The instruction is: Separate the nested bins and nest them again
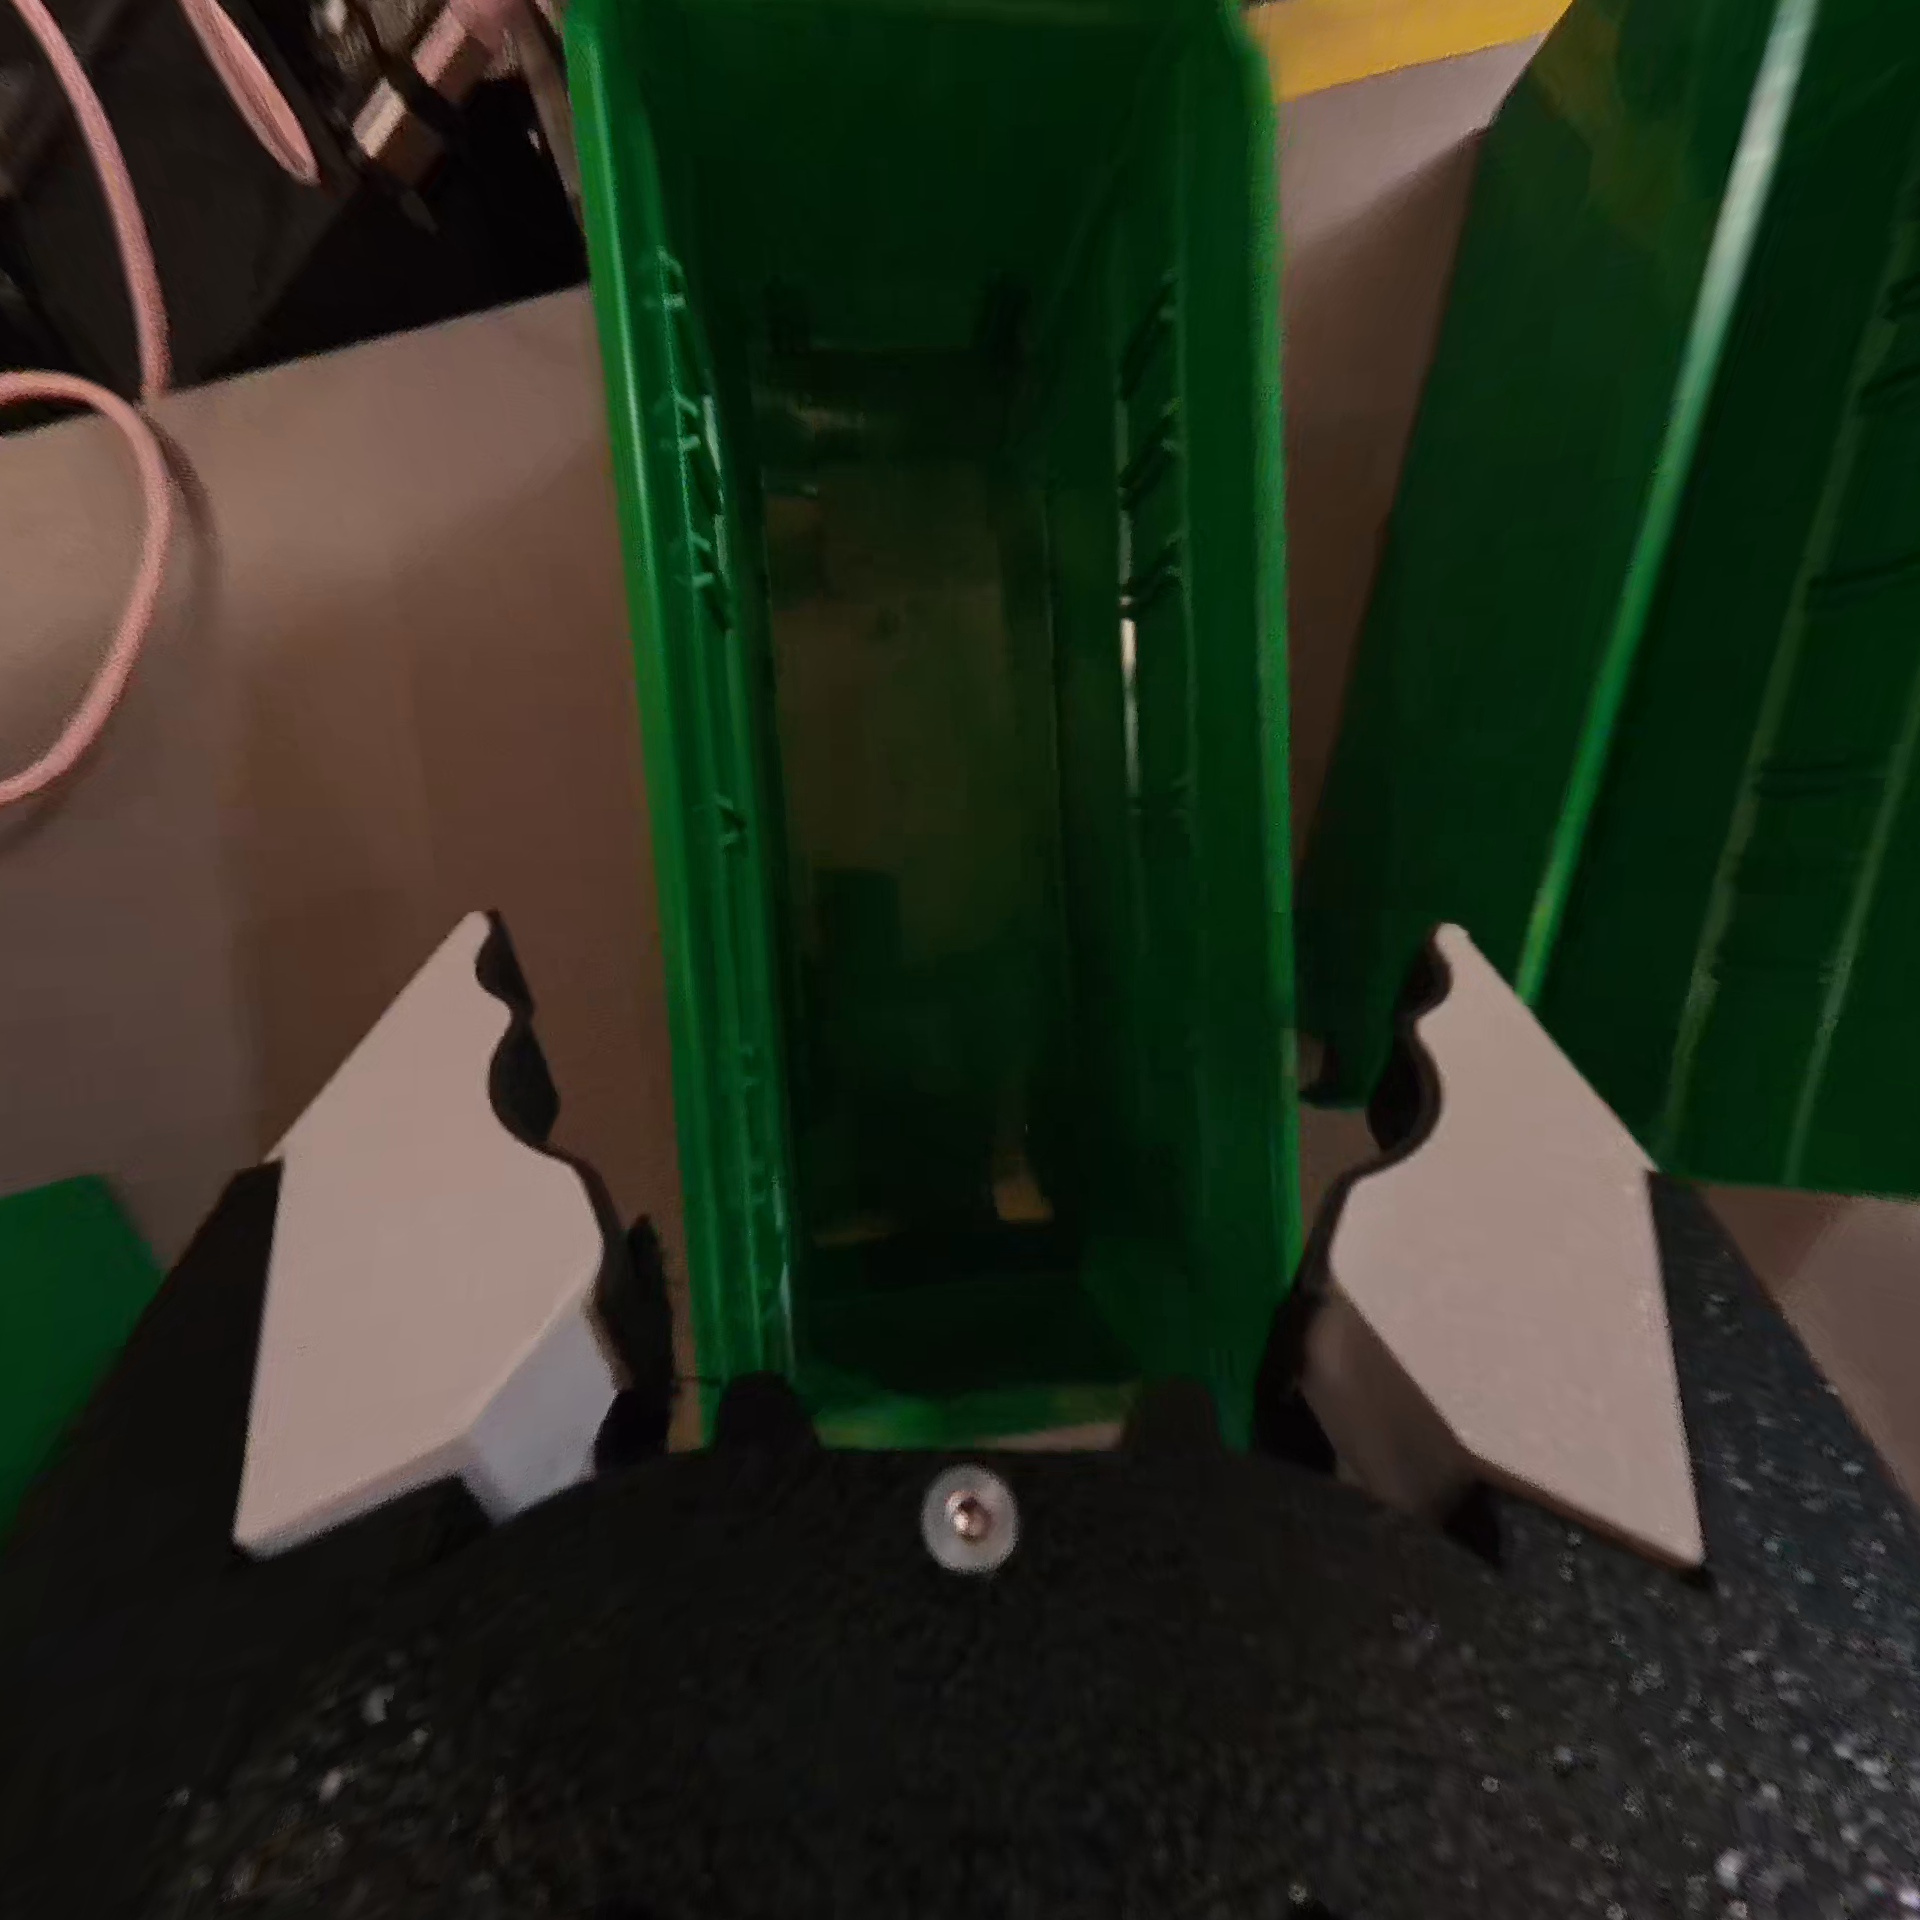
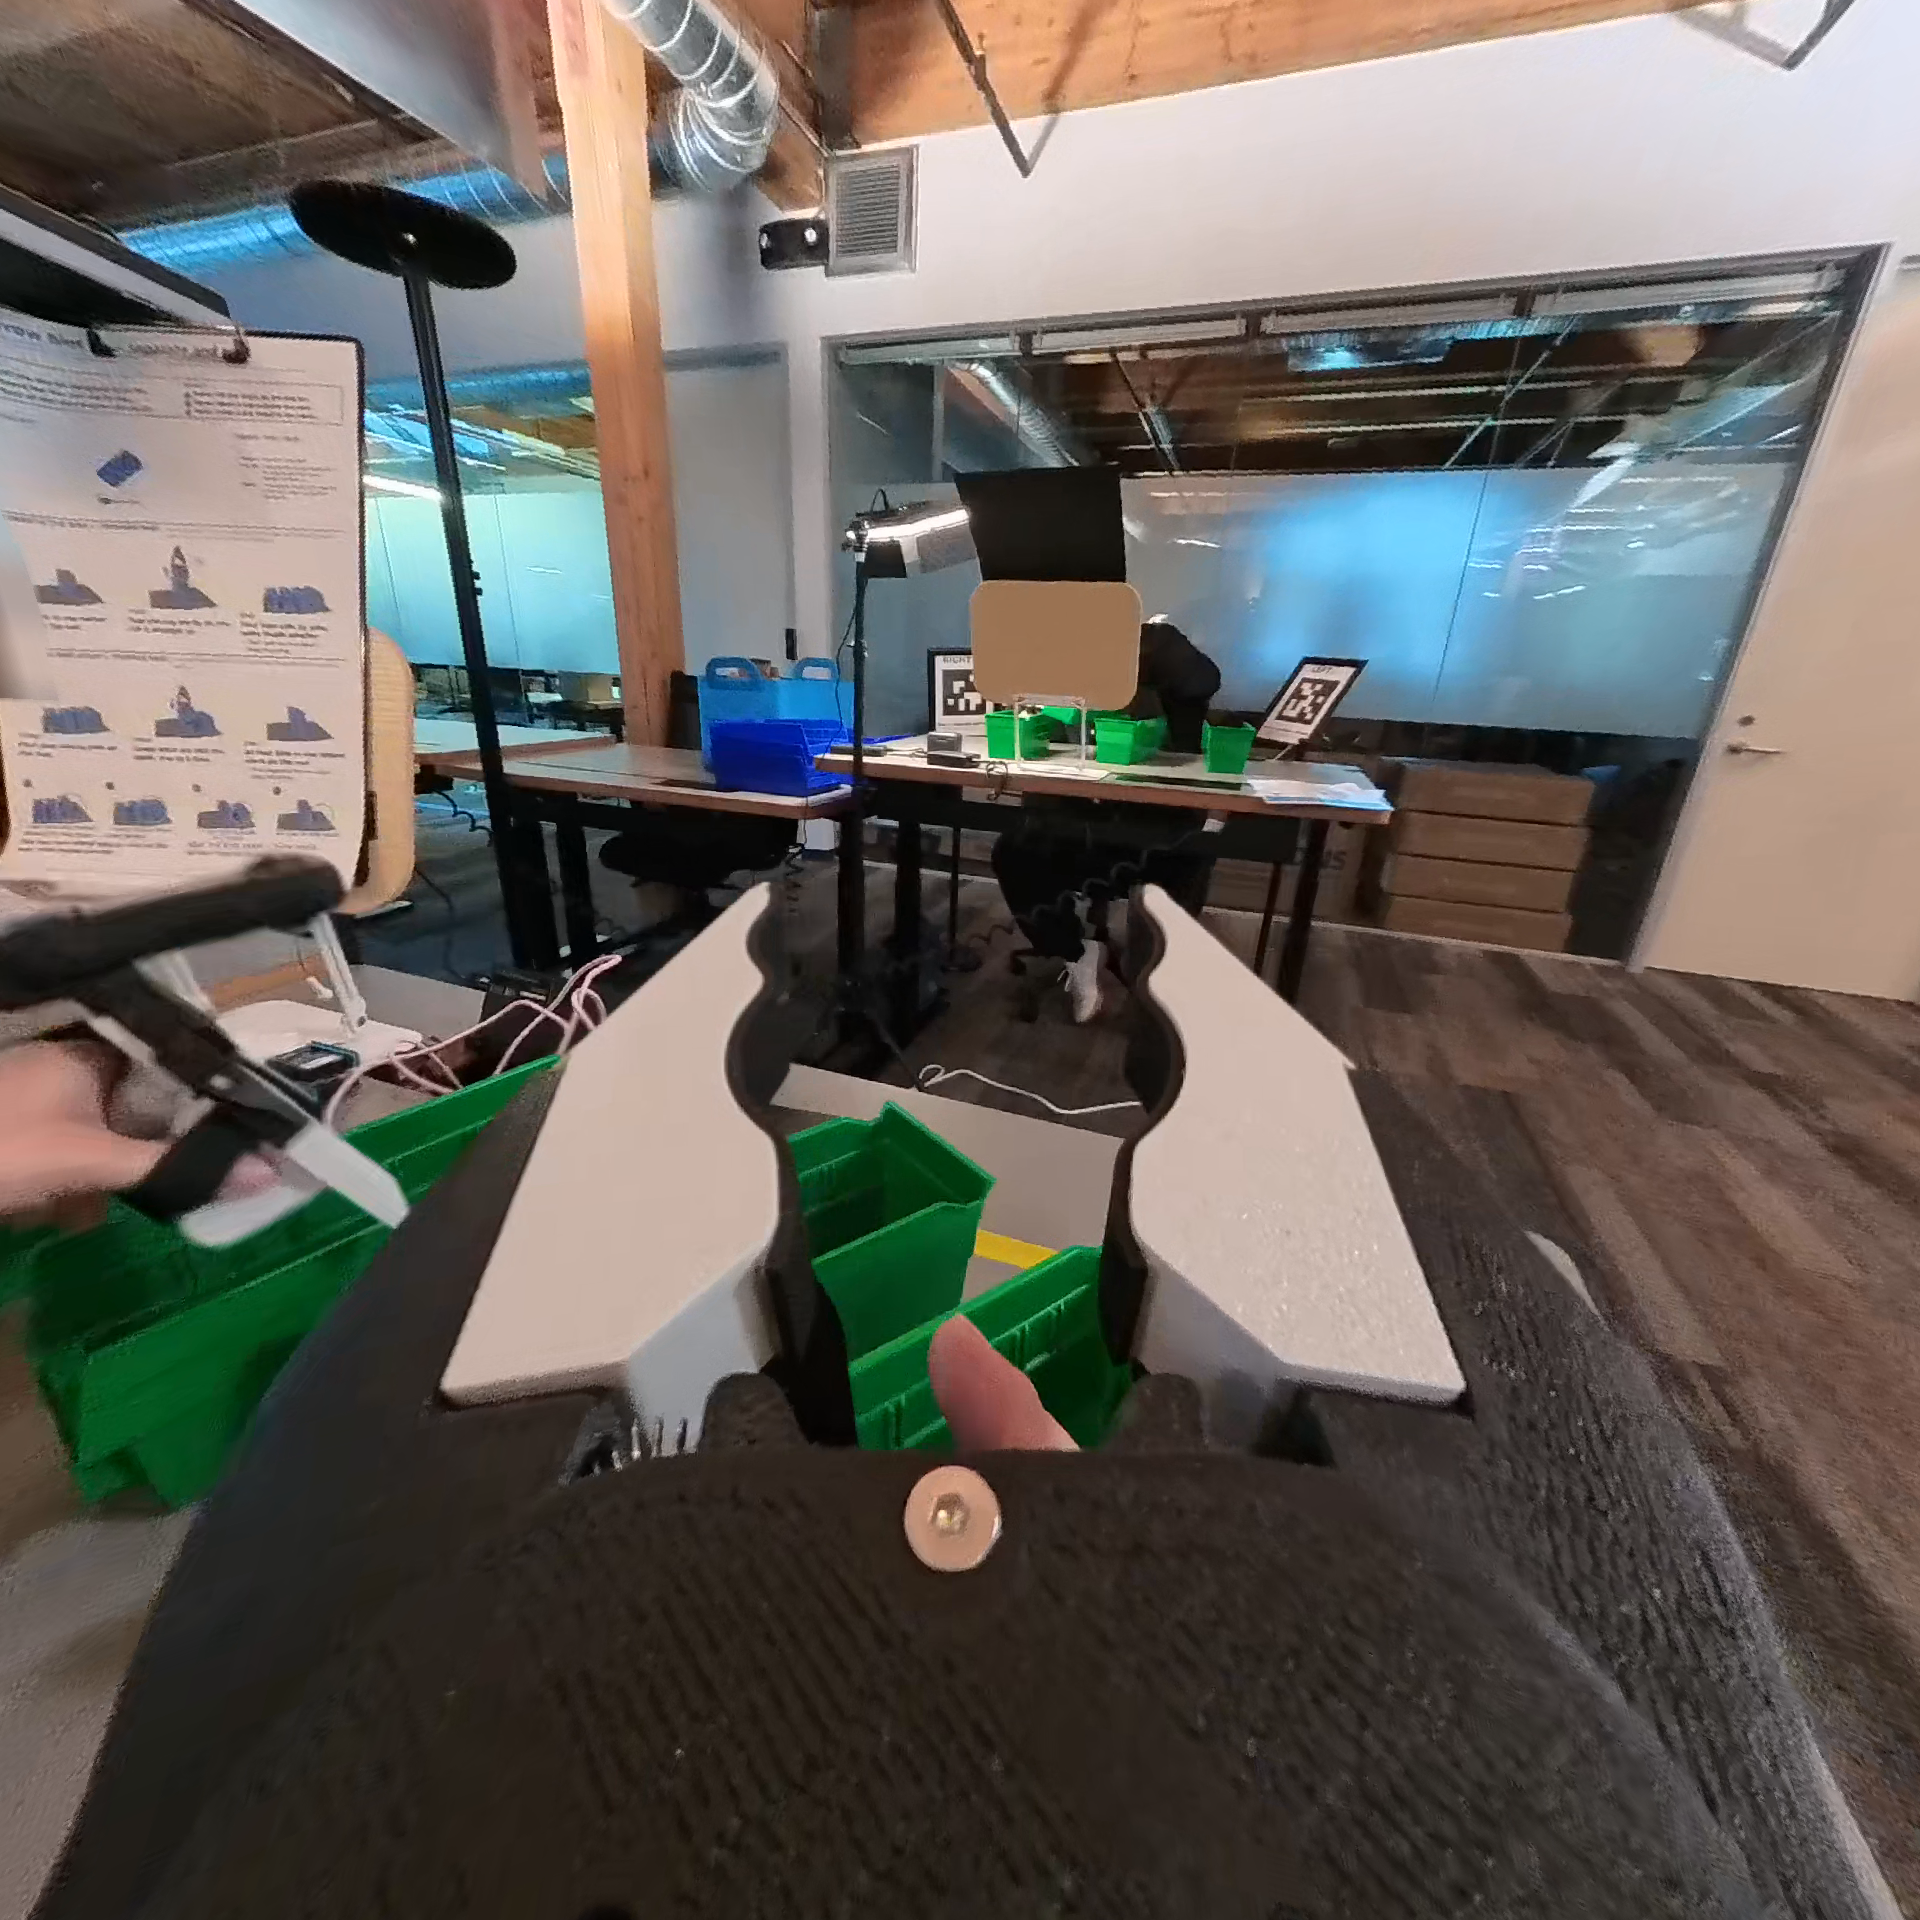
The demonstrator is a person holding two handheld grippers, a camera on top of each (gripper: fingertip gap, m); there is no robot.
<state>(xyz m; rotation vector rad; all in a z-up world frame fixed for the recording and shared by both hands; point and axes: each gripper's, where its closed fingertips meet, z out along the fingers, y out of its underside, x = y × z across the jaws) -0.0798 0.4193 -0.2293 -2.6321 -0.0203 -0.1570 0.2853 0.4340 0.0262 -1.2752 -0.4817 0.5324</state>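
Observation:
In the left wrist view a long narrow green bin (image 1: 935, 727) lies open side up between the fingers of my left gripper (image 1: 966, 935). The jaws are spread wide on either side of its walls, and I cannot tell if they touch. A second green bin (image 1: 1714, 623) stands just to the right. My right gripper (image 2: 951, 914) is open and empty, held high above the table. Between its fingers I see two green bins below (image 2: 894, 1216) (image 2: 1039, 1340). The left gripper (image 2: 312, 1174) shows at the left over a green bin (image 2: 208, 1340).
A person's fingertip (image 2: 987, 1392) pokes up under the right gripper. Pink cables (image 1: 135, 499) lie at the table's far left. An instruction sheet (image 2: 177, 603) hangs at the left. A further desk (image 2: 1101, 784) with green bins and a seated person stands behind.

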